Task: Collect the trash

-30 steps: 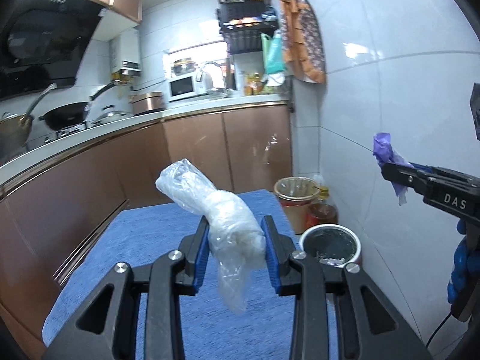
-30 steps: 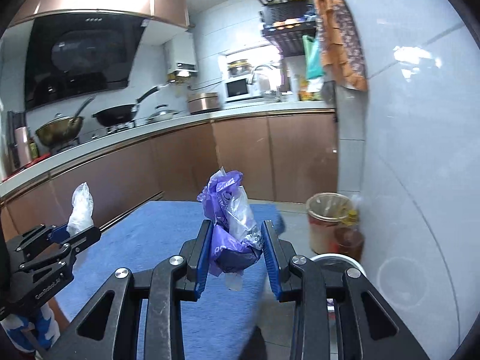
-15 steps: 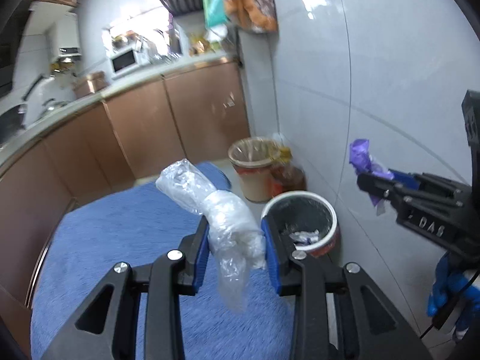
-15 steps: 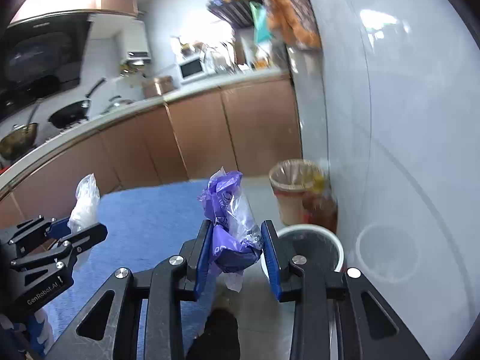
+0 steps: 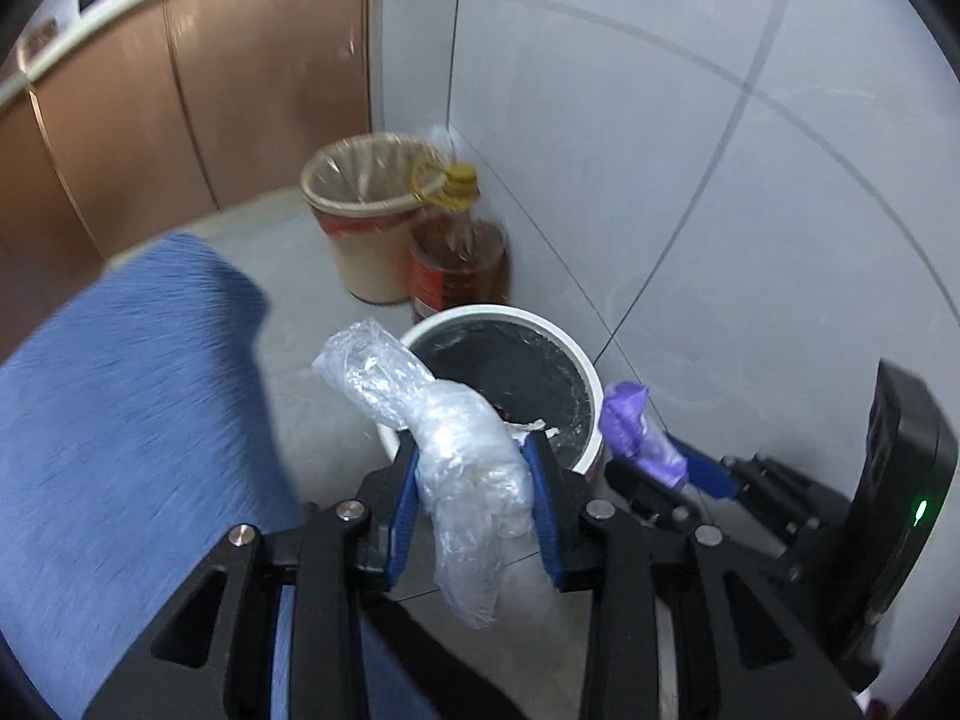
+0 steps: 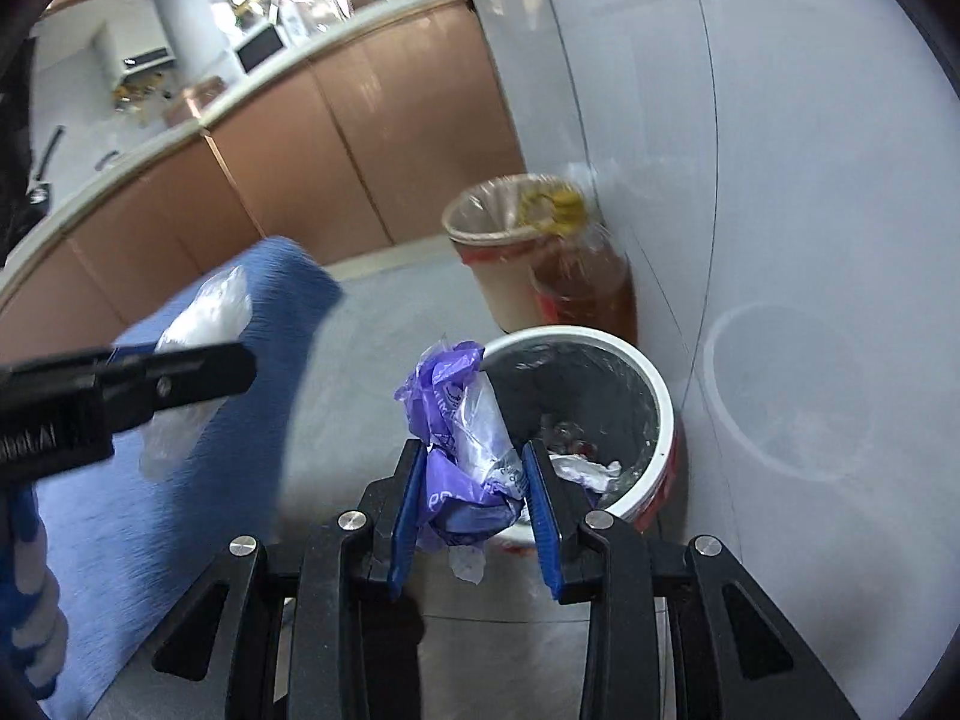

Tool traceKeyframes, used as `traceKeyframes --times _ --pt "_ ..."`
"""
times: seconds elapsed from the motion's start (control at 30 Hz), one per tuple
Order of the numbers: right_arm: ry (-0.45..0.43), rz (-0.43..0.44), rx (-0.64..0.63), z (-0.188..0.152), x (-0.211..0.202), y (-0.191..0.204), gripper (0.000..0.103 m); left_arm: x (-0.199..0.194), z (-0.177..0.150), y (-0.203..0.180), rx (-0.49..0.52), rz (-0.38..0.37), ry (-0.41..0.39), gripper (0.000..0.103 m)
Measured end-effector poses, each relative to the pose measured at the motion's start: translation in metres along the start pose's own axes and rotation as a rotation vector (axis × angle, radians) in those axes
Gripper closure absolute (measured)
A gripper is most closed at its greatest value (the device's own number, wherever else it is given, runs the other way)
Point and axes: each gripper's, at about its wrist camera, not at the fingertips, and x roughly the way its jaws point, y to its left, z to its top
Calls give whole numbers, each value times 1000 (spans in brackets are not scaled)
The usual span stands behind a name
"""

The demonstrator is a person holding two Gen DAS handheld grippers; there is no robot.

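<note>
My left gripper [image 5: 474, 462] is shut on a crumpled clear plastic bag [image 5: 456, 450], held just short of the near rim of a white round trash bin [image 5: 591, 378] on the floor. My right gripper [image 6: 474, 468] is shut on a purple and clear plastic wrapper [image 6: 465, 438], also just before that bin [image 6: 660, 396]. The bin has a black liner and some white scraps inside. The right gripper with the purple wrapper [image 5: 636, 432] shows in the left wrist view; the left gripper with the clear bag [image 6: 198, 330] shows in the right wrist view.
A blue-covered table [image 5: 120, 420] lies to the left. Behind the white bin stand a beige lined bin [image 5: 360, 228] and an oil bottle [image 5: 456, 258] against the white tiled wall [image 5: 720, 150]. Brown cabinets [image 6: 360, 138] run along the back.
Both grippers have moved forward and tilted down off the blue table toward the white bin, which is now close below them. Both still hold their trash.
</note>
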Motion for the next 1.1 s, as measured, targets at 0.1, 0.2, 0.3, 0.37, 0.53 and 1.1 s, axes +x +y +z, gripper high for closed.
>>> traceKeyframes --times 0.1,0.2,0.3,0.37,0.53,1.1 --pt "32 -30 21 9 33 -16 70 38 19 6 -22 -33 49 70" --pt "59 -44 33 13 55 -25 70 70 32 11 -58 -70 94 70" --pt "88 -69 29 16 78 -33 68 90 39 12 -65 -87 115 58" --pt "106 -89 31 16 89 -38 60 94 43 14 -77 -93 99 50" --pt "115 -118 38 15 90 -42 50 80 47 22 -112 -108 51 44" --pt "-96 -126 -83 31 -47 41 26 -98 -29 34 -166 81 -231 43"
